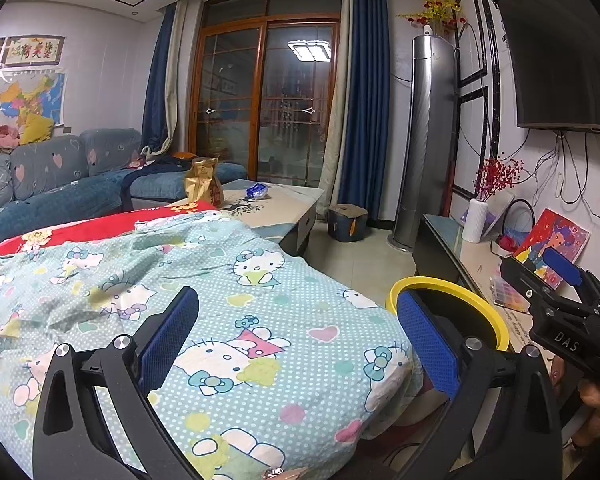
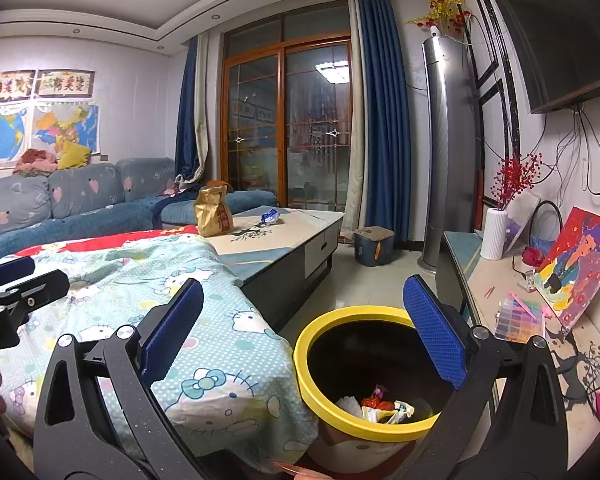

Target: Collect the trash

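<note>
The sofa (image 2: 80, 208) runs along the far wall at ten o'clock, soft blue plush with heart-print cushions. Nearer, a quilt (image 1: 228, 320) of thin dotted cotton printed with cartoon cats lies rumpled over a rounded hump, a red blanket (image 1: 100, 224) showing at its far edge. Beyond it at twelve o'clock stands the low table (image 2: 300, 236), a flat beige top on a dark boxy base. At one o'clock a tall brushed-metal cylinder, the cooler (image 2: 448, 152), rises beside the blue curtains (image 2: 380, 112). The bin (image 2: 324, 328) sits at five o'clock just beside the quilt's edge, round, with a thick glossy yellow rim and a dark inside; crumpled wrappers (image 2: 384, 404) of foil and paper lie at its bottom. On the table a creased golden paper bag (image 2: 213, 212) stands upright, and a small crinkled blue-and-white wrapper (image 2: 270, 216) lies near it, apart. The right gripper (image 2: 304, 332) is spread wide over the bin's rim with nothing between its blue, pebbled pads. The left gripper (image 1: 300, 340) is likewise wide and holds nothing, above the quilt.
</note>
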